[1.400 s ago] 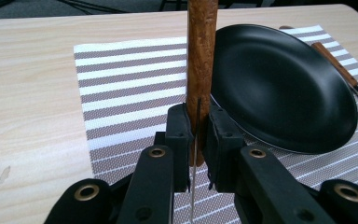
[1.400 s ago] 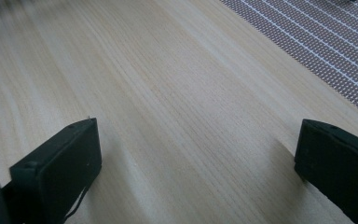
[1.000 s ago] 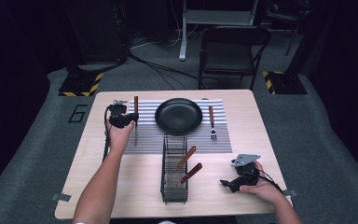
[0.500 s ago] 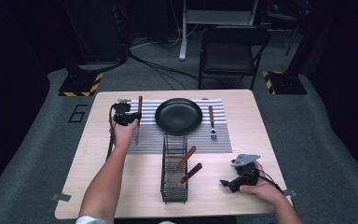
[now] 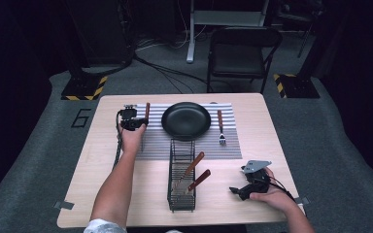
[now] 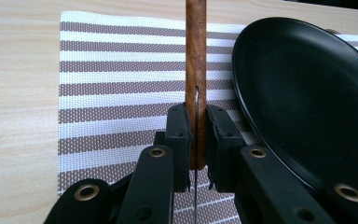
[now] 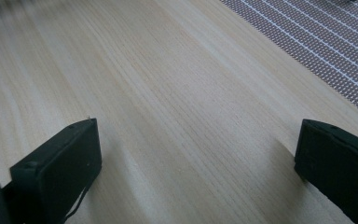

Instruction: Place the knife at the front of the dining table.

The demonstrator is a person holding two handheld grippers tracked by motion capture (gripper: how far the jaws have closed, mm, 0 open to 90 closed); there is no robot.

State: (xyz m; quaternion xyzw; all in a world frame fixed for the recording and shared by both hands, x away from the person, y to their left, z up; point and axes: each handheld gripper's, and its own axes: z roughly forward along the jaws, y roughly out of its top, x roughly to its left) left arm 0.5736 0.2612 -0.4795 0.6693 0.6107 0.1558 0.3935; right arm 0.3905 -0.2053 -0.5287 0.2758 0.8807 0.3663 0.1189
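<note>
A knife with a brown wooden handle [image 6: 196, 56] lies along the striped placemat [image 6: 116, 84], just left of the black plate [image 6: 307, 93]. My left gripper [image 6: 196, 126] is shut on the handle where it meets the blade. From above, the left gripper [image 5: 135, 124] and knife [image 5: 147, 110] sit at the placemat's [image 5: 233, 141] left edge, beside the plate [image 5: 186, 120]. Low over bare wood at the table's front right, my right gripper [image 5: 237, 190] is open. The right gripper [image 7: 198, 158] has nothing between its jaws.
A fork [image 5: 220, 127] lies on the placemat right of the plate. A black wire rack [image 5: 182, 196] stands front centre, holding two wooden-handled utensils [image 5: 194, 164]. A folding chair [image 5: 243, 53] stands beyond the table's [image 5: 102, 160] far edge.
My left gripper has shifted a little to the right and farther away with the knife, bringing it closer to the plate. The right gripper has stayed put.
</note>
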